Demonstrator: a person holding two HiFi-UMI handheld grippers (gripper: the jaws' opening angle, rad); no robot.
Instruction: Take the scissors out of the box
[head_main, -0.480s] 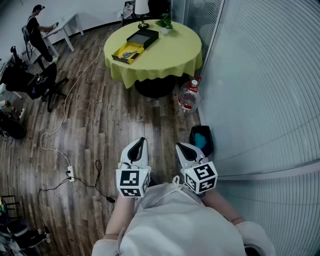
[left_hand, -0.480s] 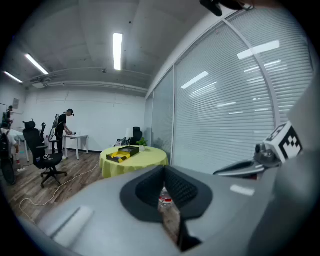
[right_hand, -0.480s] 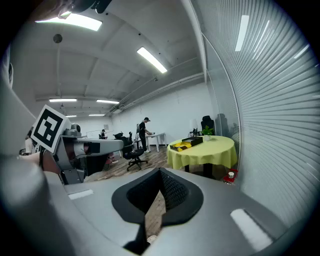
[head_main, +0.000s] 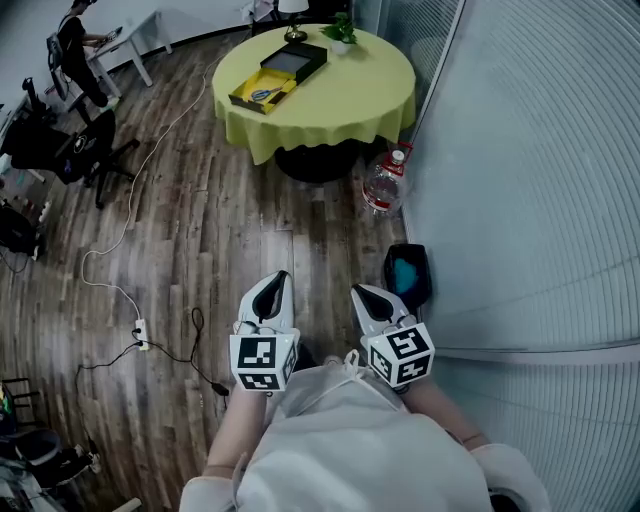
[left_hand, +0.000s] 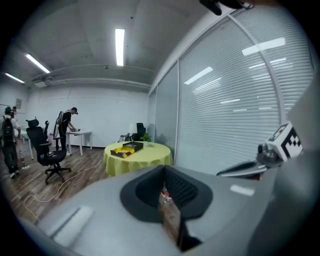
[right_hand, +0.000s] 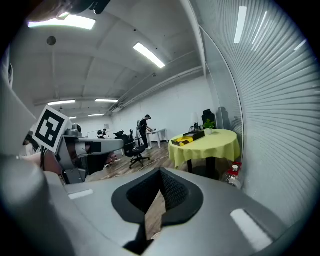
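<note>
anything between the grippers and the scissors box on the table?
Nothing visible. Bare floor runs from the left gripper and right gripper to the table; the box lies open, scissors exposed. The water bottle and bin stand aside, by the glass wall.

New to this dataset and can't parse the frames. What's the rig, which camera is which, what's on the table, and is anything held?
There is no robot. A person carries a left hand-held gripper and a right hand-held gripper. The head view looks down from the person's head. Each gripper view rides on one gripper and looks along its jaws. Both pairs of jaws are together, with nothing held. Some way ahead is a round table with a yellow cloth. On it are an open yellow box holding the scissors, a black box and a small plant.
</note>
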